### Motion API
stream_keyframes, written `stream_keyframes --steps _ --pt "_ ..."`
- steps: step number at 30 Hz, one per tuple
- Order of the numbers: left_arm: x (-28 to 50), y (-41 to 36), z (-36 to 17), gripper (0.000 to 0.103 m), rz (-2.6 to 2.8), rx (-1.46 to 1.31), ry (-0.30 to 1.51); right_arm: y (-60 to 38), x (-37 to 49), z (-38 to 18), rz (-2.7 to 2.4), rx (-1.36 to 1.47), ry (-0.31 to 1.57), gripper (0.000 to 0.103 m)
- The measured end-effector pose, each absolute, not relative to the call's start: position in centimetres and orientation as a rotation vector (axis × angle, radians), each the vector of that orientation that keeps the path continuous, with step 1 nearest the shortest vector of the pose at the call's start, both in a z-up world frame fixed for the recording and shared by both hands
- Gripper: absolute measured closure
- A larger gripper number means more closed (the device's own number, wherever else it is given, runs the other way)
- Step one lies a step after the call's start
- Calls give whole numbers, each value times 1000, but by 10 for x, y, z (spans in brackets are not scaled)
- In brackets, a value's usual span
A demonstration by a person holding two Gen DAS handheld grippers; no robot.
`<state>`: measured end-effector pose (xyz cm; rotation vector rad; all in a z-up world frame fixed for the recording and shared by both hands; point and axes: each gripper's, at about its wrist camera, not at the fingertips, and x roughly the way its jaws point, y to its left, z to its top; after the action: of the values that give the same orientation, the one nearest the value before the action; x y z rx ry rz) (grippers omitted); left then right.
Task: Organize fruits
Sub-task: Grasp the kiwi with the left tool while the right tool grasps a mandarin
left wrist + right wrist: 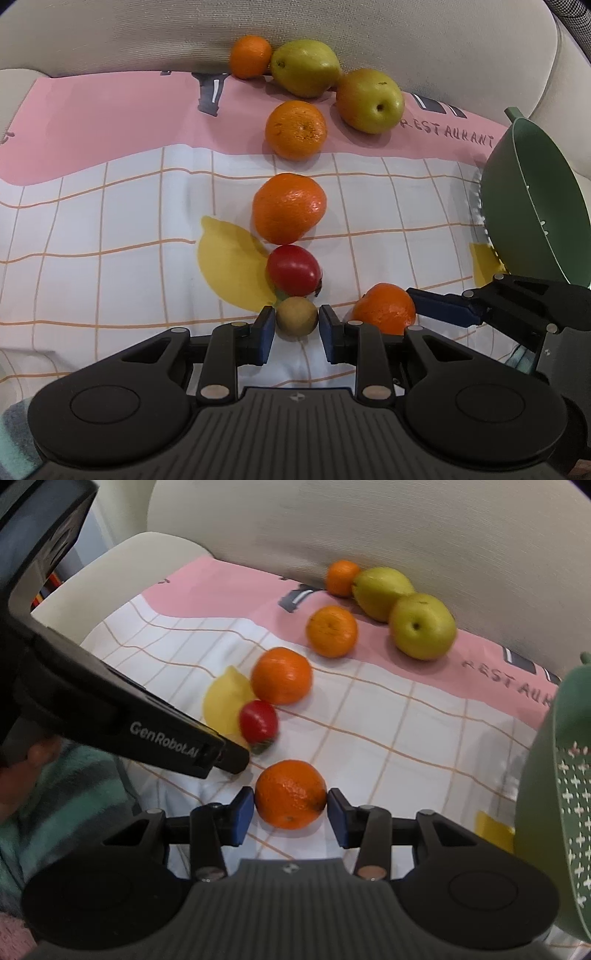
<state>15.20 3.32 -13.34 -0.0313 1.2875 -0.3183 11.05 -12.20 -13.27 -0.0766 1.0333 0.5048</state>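
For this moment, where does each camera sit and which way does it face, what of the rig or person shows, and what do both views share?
Left wrist: on the left tool, looking steeply down at a small brown fruit in its grip; the right tool enters from the right.
Right wrist: on the right tool, angled down at the orange it clamps; the left tool's body and a striped sleeve show on the left.
Shared: tomato, two pears, cloth, green strainer.

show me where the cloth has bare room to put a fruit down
Free: the white checked cloth left of the printed lemon, and the stretch between the middle orange and the green colander. Crowded: the far edge, where pears and oranges bunch, and near both grippers.
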Motion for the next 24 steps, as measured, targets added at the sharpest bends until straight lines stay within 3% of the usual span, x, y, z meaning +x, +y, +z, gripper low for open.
stream_keyframes --steps 5,24 --pt "152 29 -135 75 -329 -12 1295 -119 113 -134 503 -85 1027 62" --pt "135 26 -103 75 -290 -13 1196 -129 107 -117 461 -98 986 63"
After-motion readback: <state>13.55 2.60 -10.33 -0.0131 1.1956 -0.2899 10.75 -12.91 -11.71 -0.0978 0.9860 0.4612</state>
